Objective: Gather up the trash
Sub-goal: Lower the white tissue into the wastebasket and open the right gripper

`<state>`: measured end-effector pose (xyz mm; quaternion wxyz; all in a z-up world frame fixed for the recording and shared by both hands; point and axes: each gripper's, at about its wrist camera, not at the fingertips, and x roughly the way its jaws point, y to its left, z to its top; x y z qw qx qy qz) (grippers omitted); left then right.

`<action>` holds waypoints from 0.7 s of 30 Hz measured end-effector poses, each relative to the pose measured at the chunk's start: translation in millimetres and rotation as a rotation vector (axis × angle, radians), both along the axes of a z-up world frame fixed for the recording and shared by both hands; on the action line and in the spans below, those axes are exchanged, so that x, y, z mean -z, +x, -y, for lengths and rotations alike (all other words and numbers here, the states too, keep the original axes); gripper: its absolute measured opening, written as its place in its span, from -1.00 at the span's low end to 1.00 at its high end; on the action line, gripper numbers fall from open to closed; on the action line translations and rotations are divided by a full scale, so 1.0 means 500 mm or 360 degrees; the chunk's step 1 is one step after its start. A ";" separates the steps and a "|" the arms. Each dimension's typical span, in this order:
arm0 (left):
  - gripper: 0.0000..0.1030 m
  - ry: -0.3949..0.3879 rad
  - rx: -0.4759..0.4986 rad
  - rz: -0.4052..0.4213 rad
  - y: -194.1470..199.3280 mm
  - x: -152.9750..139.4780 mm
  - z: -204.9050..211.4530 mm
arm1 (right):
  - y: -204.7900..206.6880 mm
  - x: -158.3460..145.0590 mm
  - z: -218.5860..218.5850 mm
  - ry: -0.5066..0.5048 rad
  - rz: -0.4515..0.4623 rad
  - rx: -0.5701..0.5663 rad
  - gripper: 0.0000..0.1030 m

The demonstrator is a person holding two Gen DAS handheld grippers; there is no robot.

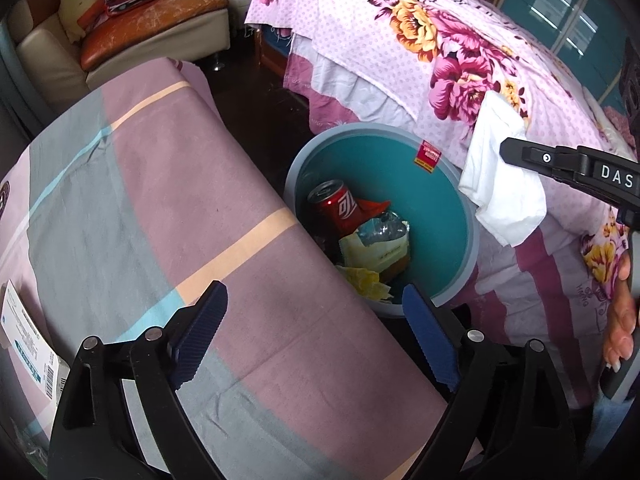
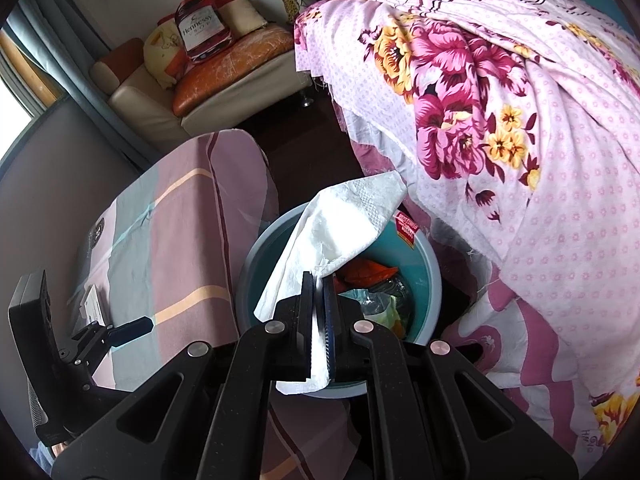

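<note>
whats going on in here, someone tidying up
Yes, a person with a gripper in each hand is collecting trash. The right gripper is shut on a crumpled white paper tissue, held above the round teal plastic bin. The bin already holds a red drink can and wrappers. The left gripper is open and empty.

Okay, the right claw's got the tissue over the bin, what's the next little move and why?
Probably open the right claw and let the tissue drop. It is pinched shut on the tissue, which already hangs above the bin, where a can and other trash lie. The left claw is open and empty, so it has nothing to add.
</note>
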<state>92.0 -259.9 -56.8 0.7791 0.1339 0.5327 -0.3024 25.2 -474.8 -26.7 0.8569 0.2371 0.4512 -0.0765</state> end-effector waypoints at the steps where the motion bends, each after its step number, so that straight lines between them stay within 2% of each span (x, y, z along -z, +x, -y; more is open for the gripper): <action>1: 0.74 -0.0002 -0.0003 -0.0003 0.000 0.000 -0.002 | 0.003 0.001 -0.003 -0.0001 -0.0006 -0.0004 -0.86; 10: 0.74 -0.0024 -0.0052 -0.0038 0.008 0.006 -0.025 | 0.024 0.014 -0.024 -0.0021 -0.0068 -0.0021 -0.81; 12: 0.74 -0.0032 -0.0061 -0.0046 0.011 0.007 -0.032 | 0.026 0.017 -0.026 -0.0030 -0.0087 -0.0006 -0.55; 13: 0.74 -0.0035 -0.0066 -0.0049 0.012 0.008 -0.035 | 0.026 0.018 -0.028 -0.0035 -0.0089 -0.0003 -0.27; 14: 0.74 -0.0038 -0.0073 -0.0053 0.013 0.009 -0.038 | 0.026 0.019 -0.031 -0.0045 -0.0094 0.0001 -0.18; 18: 0.74 -0.0054 -0.0090 -0.0071 0.017 0.014 -0.050 | 0.031 0.025 -0.036 -0.0048 -0.0128 -0.0003 -0.13; 21: 0.74 -0.0073 -0.0107 -0.0077 0.018 0.014 -0.063 | 0.033 0.022 -0.049 -0.0061 -0.0142 -0.0005 0.15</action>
